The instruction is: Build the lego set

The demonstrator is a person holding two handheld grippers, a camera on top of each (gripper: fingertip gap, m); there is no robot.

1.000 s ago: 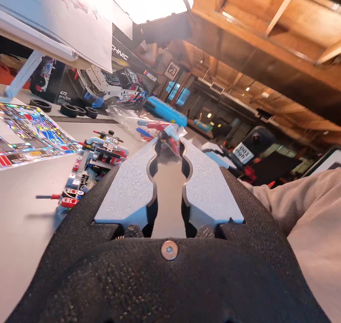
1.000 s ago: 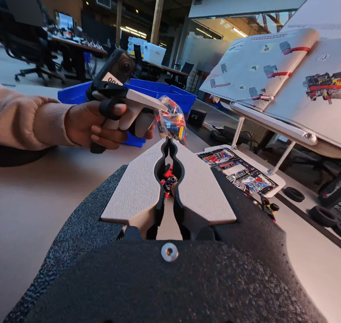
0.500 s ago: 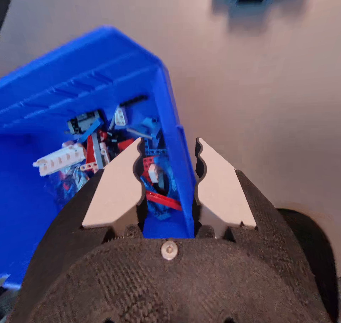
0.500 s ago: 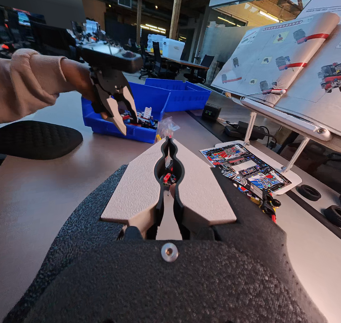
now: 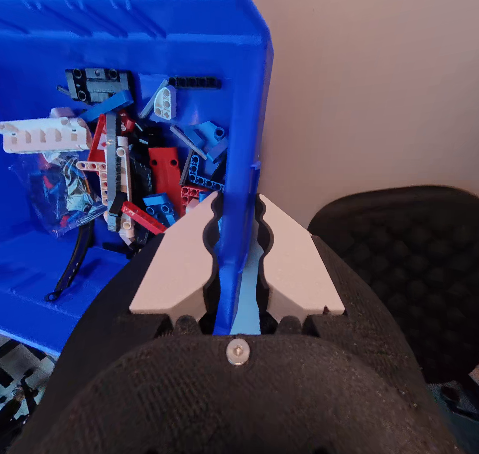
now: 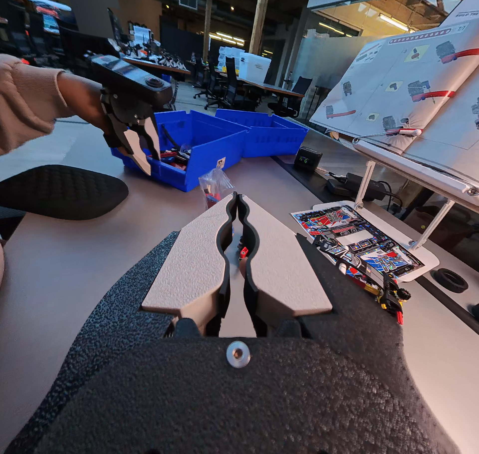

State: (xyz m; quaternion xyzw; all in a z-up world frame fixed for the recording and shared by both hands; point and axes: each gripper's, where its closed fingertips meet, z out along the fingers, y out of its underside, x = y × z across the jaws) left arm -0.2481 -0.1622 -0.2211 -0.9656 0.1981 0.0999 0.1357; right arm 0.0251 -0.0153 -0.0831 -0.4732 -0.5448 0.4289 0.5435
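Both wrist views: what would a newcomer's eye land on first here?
The bright blue bin of loose lego pieces fills the left wrist view, and the left tongs straddle its side wall, one finger inside, one outside. In the right wrist view, the right tongs pinch a clear bag of small parts, beside a glittering sticker sheet.

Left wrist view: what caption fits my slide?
Left gripper straddles the wall of a blue bin full of Lego pieces.

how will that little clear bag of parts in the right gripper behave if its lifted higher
Likely floppy: the clear bag is thin crinkled film pinched by the right gripper. Probably light, holding only a few small pieces. Its glossy film may slip.
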